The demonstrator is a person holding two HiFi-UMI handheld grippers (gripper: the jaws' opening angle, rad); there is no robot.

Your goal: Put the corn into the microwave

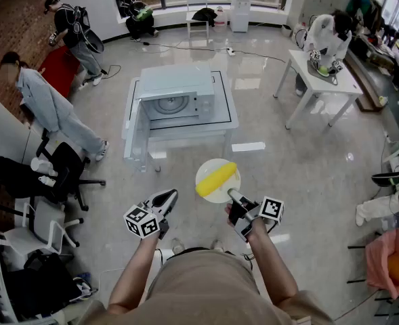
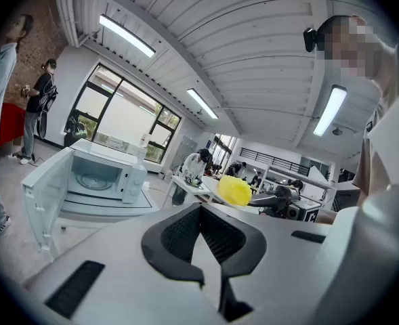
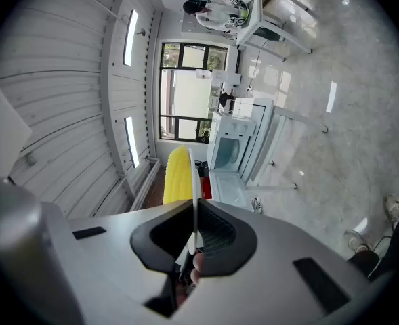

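1. My right gripper (image 1: 232,195) is squeezed shut on the near rim of a white plate (image 1: 219,195). In the right gripper view the plate's edge runs as a thin line between the two pads, which press on it from both sides.
2. The corn (image 1: 217,179), a single yellow cob, lies slantwise across the plate, which I hold out over the floor in front of me.
3. My left gripper (image 1: 168,197) has its jaws together with nothing between them. It hangs just left of the plate and does not touch it.
4. The microwave (image 1: 179,87) sits ahead on a low white table (image 1: 229,119), well apart from the plate. Its door (image 1: 134,137) is swung wide to the left, and the cavity faces me with the round turntable (image 1: 169,105) showing inside.
5. Between the plate and the microwave is glossy grey floor. A white sheet (image 1: 248,146) lies on it near the low table's right leg.
6. On the left, one person (image 1: 50,107) leans forward and another (image 1: 74,29) stands beside a brick wall. A black office chair (image 1: 67,171) is nearer me.
7. On the right, a person in white (image 1: 328,36) bends over a taller white desk (image 1: 324,80). At the back, someone crouches beneath the window.
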